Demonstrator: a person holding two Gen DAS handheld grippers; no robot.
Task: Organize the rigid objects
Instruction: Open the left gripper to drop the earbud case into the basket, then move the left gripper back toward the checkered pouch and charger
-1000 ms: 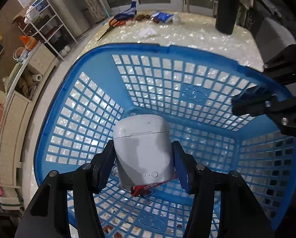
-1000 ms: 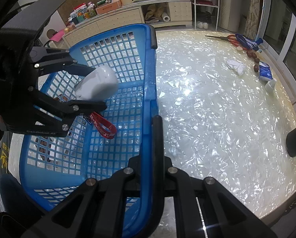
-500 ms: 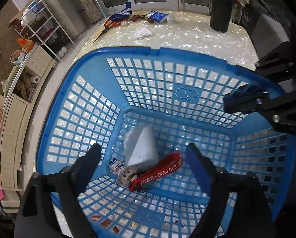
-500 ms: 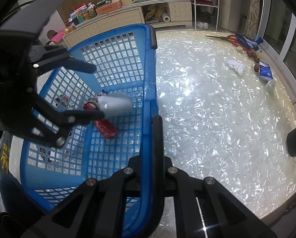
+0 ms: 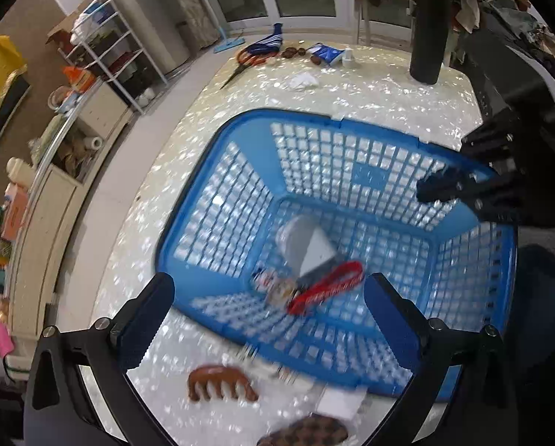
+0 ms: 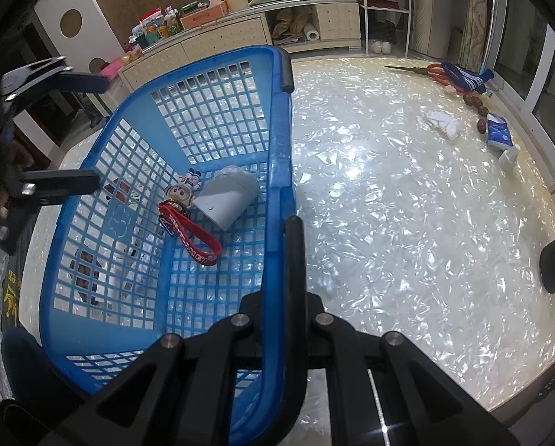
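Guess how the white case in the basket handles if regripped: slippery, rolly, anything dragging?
The white case looks like smooth hard plastic with rounded ends, so pads may slip. It lies on its side, likely rocking or sliding on the basket grid. The red strap and figurine seem attached and would probably trail floppily.
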